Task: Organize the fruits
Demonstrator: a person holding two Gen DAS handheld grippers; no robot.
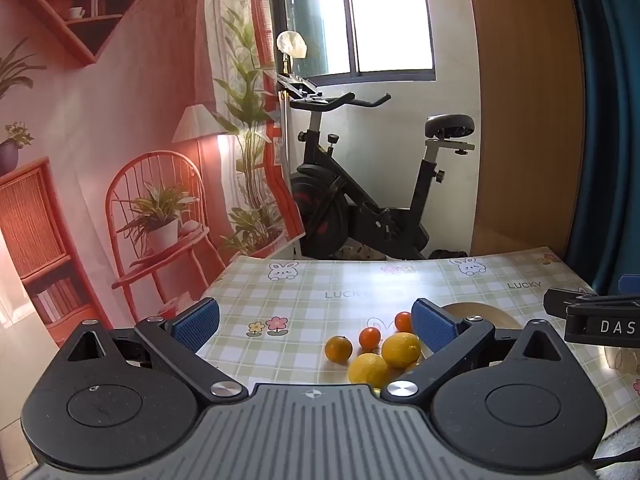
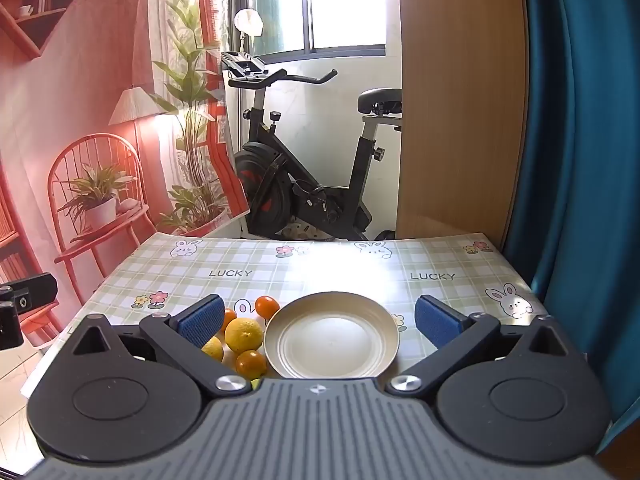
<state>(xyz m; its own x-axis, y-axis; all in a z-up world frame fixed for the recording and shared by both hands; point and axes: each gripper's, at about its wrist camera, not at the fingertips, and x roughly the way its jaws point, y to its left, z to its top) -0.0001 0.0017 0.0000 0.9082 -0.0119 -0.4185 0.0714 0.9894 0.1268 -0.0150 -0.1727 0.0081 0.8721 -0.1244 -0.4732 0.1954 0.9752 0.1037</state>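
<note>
Yellow lemons and small oranges lie bunched on the checked tablecloth (image 1: 320,280) as sorting has yet to begin. From the left wrist camera, the left gripper (image 1: 316,324) hangs above the near edge of the tabletop with its blue-padded jaws spread wide and nothing between them; two lemons, one (image 1: 368,368) nearer and one (image 1: 401,349) just behind it and apparently touching, sit with three oranges (image 1: 338,348) (image 1: 369,337) (image 1: 403,321) toward the near right part of the cloth, and a sliver of the cream plate (image 1: 476,314) shows behind the right-hand pad. The other gripper's black body (image 1: 596,320) intrudes at the right edge. From the right wrist camera, the right gripper (image 2: 320,322) is likewise wide open and empty, framing the plate (image 2: 386,350), which is bare. All fruit visible here lies just left of the plate on the cloth: a large lemon (image 2: 244,334), a second lemon (image 2: 213,348) partly hidden by the left pad, an orange (image 2: 251,364) nearest the camera and close against the rim, another (image 2: 267,306) farther back, and one (image 2: 229,316) peeking past the pad. Judging by this, nothing is yet done: every piece remains to be lifted, presumably onto the plate. An exercise bike (image 2: 304,184) stands beyond the far edge.
</note>
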